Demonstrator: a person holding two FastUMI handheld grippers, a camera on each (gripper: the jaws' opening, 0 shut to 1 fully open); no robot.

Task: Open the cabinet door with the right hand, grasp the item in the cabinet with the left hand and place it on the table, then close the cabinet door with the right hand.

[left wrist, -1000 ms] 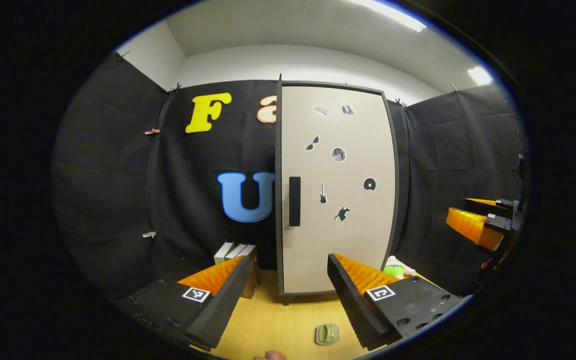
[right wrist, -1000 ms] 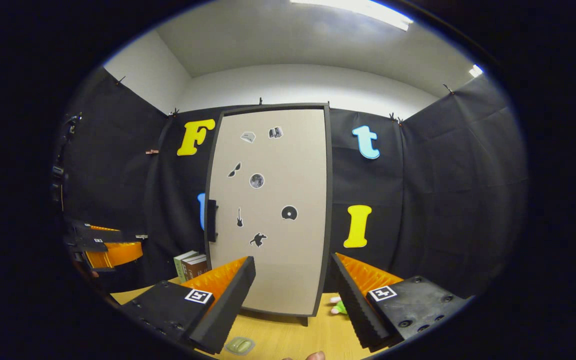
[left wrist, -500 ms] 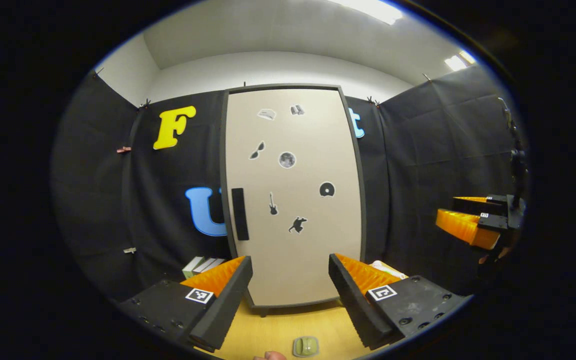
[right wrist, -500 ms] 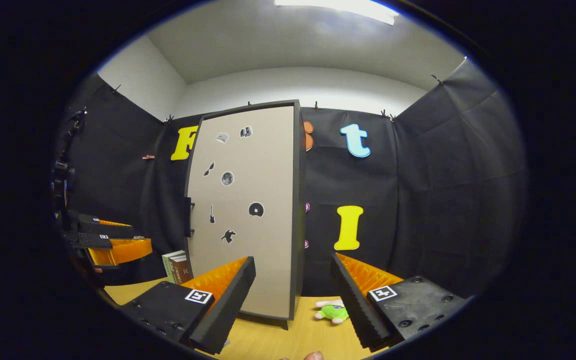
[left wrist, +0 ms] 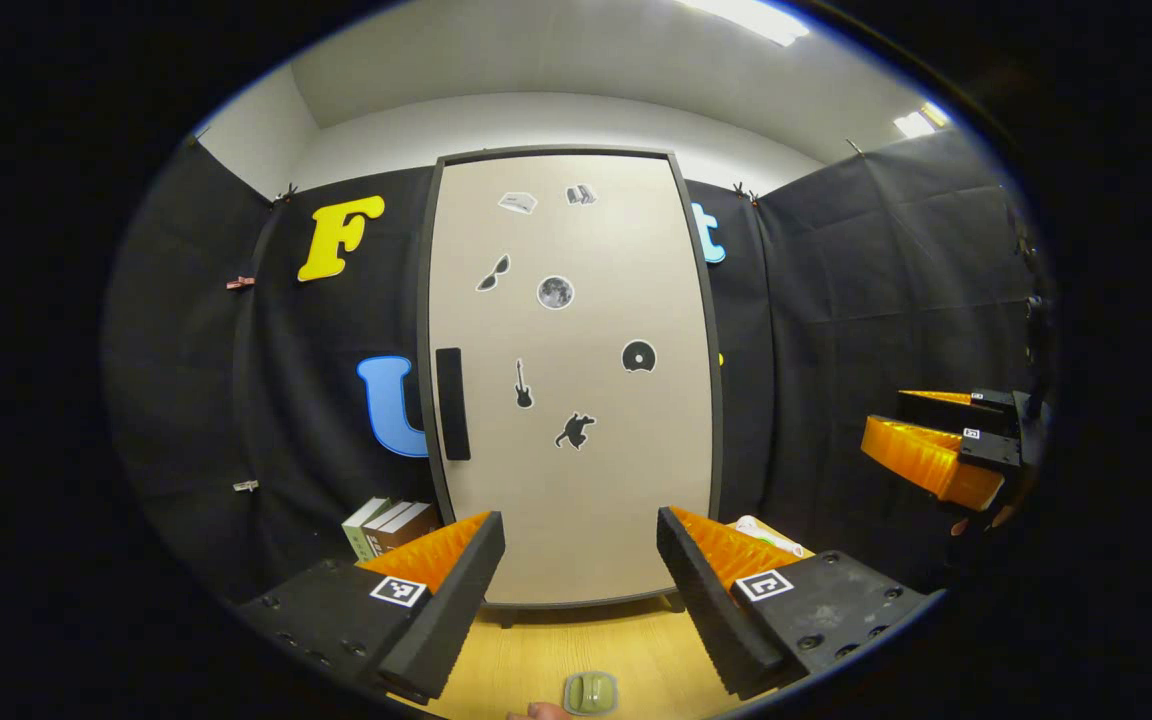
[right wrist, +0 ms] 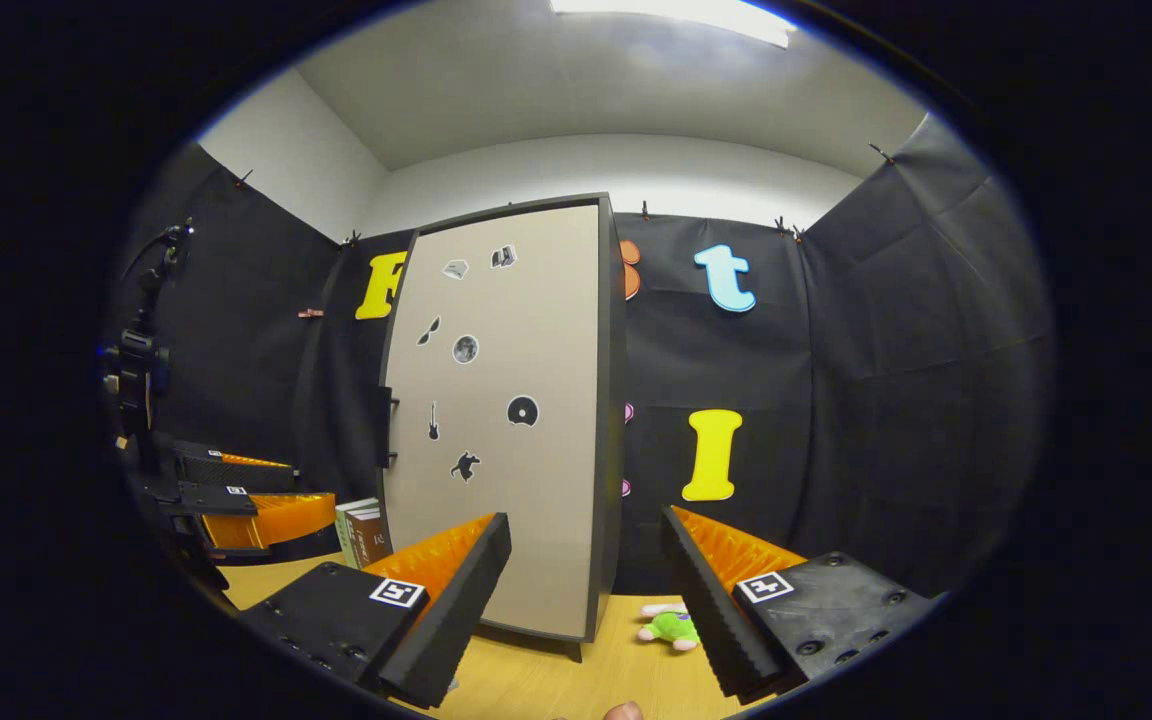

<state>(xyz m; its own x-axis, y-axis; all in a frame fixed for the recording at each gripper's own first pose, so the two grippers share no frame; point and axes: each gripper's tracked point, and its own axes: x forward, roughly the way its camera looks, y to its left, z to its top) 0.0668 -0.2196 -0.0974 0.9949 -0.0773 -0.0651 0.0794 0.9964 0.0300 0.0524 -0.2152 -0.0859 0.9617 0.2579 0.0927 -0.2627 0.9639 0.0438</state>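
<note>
Books (left wrist: 388, 522), standing upright at the far left of the tabletop (left wrist: 556, 655), just beside the cabinet's left side. Cabinet (left wrist: 576, 560), tall, on short feet at the back edge of the tabletop; door (left wrist: 568, 380) shut and flat, marked with small dark stickers. Handle (left wrist: 452, 403), a dark vertical bar on the door's left edge at mid-height, standing proud of the panel in the right gripper view (right wrist: 382, 427). Left gripper (left wrist: 581, 585), low and facing the door squarely, fingers spread wide, nothing between them. Small pale-green object (left wrist: 590, 692), flat on the near edge of the tabletop below that gripper. Right gripper (right wrist: 586, 590), also spread and empty, aimed at the cabinet's right edge and well apart from the handle; seen from the left gripper view far to the right (left wrist: 941, 445). Green plush toy (right wrist: 671, 627), lying on the tabletop beside the cabinet's right foot.

Item to be fetched: behind the shut door, so hidden; kind, weight and stiffness impossible to tell. Door, by judgement: stiff, light panel, hinged on the right, likely to swing freely once started. Best hold: across the handle bar at mid-length, one finger on each side, then a pull outward. Risk: a tall cabinet on small feet may shift or rock under a sharp tug.
</note>
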